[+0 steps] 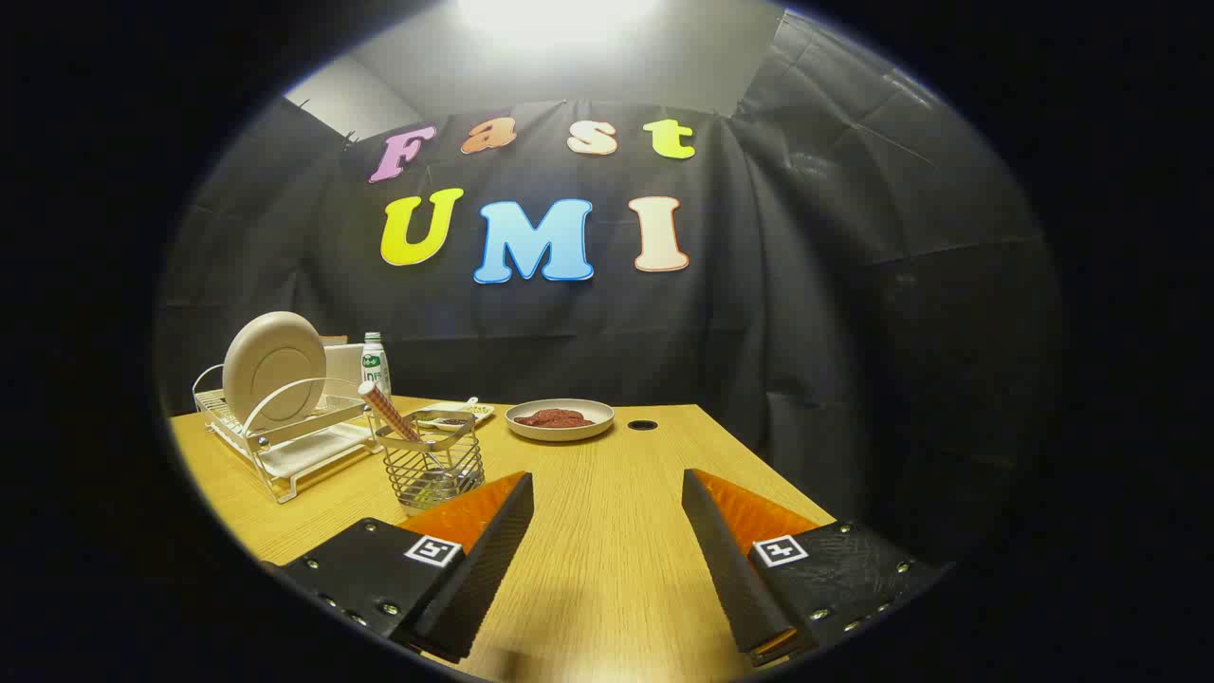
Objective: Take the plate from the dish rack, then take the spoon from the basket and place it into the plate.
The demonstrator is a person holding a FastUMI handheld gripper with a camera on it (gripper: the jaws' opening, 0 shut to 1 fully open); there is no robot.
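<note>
Spread wide, black-fingered gripper (607,493) hovers empty above the wooden table (607,569). At ten o'clock, round beige plate (273,365) stands on edge in white dish rack (285,446); wire basket (434,470) holds a spoon (387,411), handle tilted toward eleven.

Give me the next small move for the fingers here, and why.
Probably swing the gripper left and forward toward the plate, fingers kept open. The plate stands on edge in the dish rack, untouched, well beyond and left of the fingers, which hold nothing over bare table. The spoon sits in the basket, which comes second.
</note>
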